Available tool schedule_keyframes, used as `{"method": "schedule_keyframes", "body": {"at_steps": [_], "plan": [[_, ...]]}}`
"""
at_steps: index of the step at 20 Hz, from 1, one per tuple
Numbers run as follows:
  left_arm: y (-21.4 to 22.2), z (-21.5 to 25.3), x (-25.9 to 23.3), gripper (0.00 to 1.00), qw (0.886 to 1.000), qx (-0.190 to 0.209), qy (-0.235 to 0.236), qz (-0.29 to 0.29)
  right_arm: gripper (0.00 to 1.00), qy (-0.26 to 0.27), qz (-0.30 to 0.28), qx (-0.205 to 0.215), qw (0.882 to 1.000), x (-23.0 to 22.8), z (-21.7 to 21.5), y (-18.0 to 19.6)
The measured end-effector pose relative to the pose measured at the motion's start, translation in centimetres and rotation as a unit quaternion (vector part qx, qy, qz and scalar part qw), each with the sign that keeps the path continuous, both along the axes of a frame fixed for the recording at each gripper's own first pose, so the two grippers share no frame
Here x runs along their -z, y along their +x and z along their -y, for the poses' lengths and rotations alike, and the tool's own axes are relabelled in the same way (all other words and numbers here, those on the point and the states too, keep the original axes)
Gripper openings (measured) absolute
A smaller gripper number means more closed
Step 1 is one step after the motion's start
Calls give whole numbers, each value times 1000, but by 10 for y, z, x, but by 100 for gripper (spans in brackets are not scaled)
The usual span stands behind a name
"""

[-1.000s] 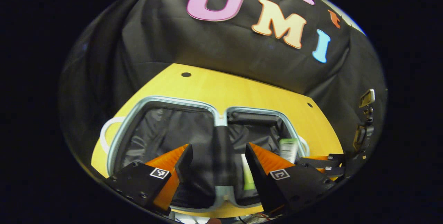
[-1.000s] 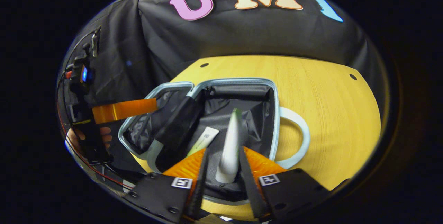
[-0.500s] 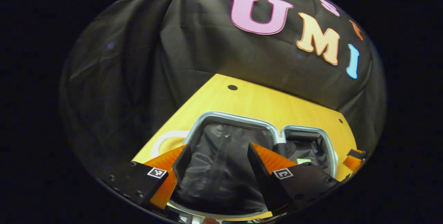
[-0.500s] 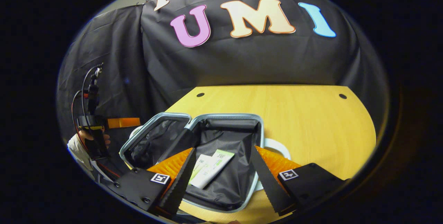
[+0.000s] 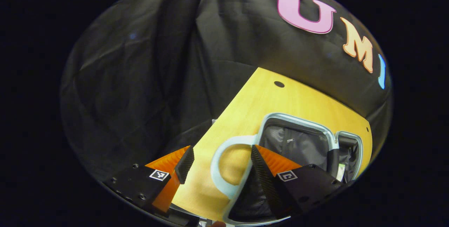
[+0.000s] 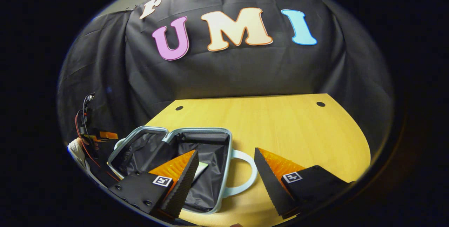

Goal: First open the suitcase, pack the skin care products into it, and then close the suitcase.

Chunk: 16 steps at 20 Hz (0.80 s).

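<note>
The suitcase (image 6: pixel 224 130) lies open on the wooden table (image 6: pixel 287 125), two black-lined halves with a pale rim. A white skin care tube (image 6: pixel 200 166) rests in its right half, partly behind my right finger. My right gripper (image 6: pixel 226 150) is open and holds nothing, hovering over the right half's edge and its white handle (image 6: pixel 249 178). In the left gripper view the suitcase (image 5: pixel 298 119) sits low and right, with a tube end (image 5: pixel 340 172) peeking out. My left gripper (image 5: pixel 221 147) is open, its fingers either side of the left half's white handle (image 5: pixel 216 171), not touching it.
The table (image 5: pixel 280 100) has small round holes near its far corners. The left gripper (image 6: pixel 100 135) and the hand (image 6: pixel 75 147) holding it, with cables, show at the far left of the right gripper view. Black cloth walls stand behind the table.
My right gripper let the white tube go into the suitcase's right half, opened and drew back. My left gripper swung from over the suitcase's middle leftward to the left handle, staying open.
</note>
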State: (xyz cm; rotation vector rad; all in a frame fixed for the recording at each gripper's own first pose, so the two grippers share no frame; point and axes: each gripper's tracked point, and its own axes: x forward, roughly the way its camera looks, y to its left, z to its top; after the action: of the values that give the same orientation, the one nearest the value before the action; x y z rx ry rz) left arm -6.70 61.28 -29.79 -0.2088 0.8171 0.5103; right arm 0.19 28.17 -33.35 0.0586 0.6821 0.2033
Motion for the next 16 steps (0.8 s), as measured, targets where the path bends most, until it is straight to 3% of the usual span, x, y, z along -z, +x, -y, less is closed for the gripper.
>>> {"method": "schedule_keyframes", "body": {"at_steps": [4,5,7,9,10,13,14,16], "plan": [[-8,-9,34,95,999,2,-29,-41,98,-16,0,15,1000,-1,14,-6],[-8,-11,42,96,998,3,-37,-49,92,-18,-1,16,1000,-1,15,-8],[-5,-8,55,88,997,11,-55,-60,92,-25,1,21,999,-4,20,-9],[-2,-5,63,74,996,18,-57,-68,98,-29,4,23,999,-9,24,-10],[-1,-2,64,58,996,20,-60,-70,92,-32,8,23,999,-12,26,-10],[2,3,60,12,994,38,-52,-85,92,-37,14,23,999,-17,33,-9],[4,3,53,7,995,42,-49,-82,98,-36,16,22,999,-18,35,-8],[7,10,42,1,995,44,-46,-76,98,-33,22,23,999,-22,39,-5]]}}
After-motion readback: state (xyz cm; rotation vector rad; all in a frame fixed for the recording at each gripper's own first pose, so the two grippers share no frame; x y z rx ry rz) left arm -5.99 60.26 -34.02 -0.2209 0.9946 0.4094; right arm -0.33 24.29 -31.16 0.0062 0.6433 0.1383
